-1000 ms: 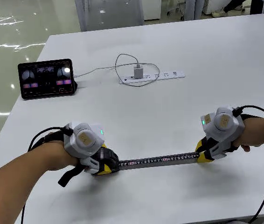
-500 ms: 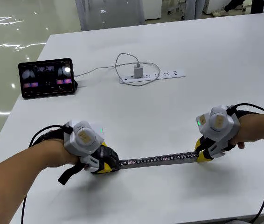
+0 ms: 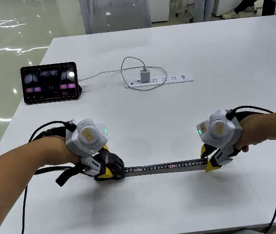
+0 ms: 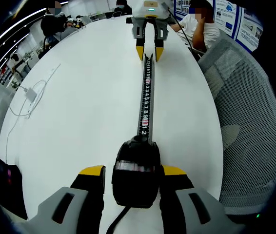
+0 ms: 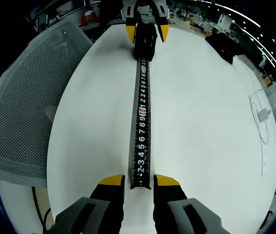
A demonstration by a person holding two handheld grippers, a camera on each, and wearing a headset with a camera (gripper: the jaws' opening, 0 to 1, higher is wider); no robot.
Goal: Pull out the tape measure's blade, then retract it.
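two yellow-tipped jaws of your left gripper (image 4: 133, 171) were clamped against the sides of the tape measure's blocky black case (image 4: 136, 183), which sat on the smooth white table (image 3: 177, 112) near its front edge. your right gripper (image 5: 139, 181) was pinched on the free end of the blade (image 5: 141, 112), which lay drawn out flat and straight between the two grippers. the gripper views let you read the dark blade's white numerals, with a red mark partway along, and showed a grey mesh chair (image 5: 26, 107) beside the table. the head view blurred those digits, but it showed your forearms, a glossy dark tablet (image 3: 49, 82) propped at the far left, and a white power strip (image 3: 160, 79) with a charger plugged in and a looped cable. against a second earlier, the blade's reach looked about the same, while your right hand had rolled inward, its rounded white housing sitting more over the blade's end.
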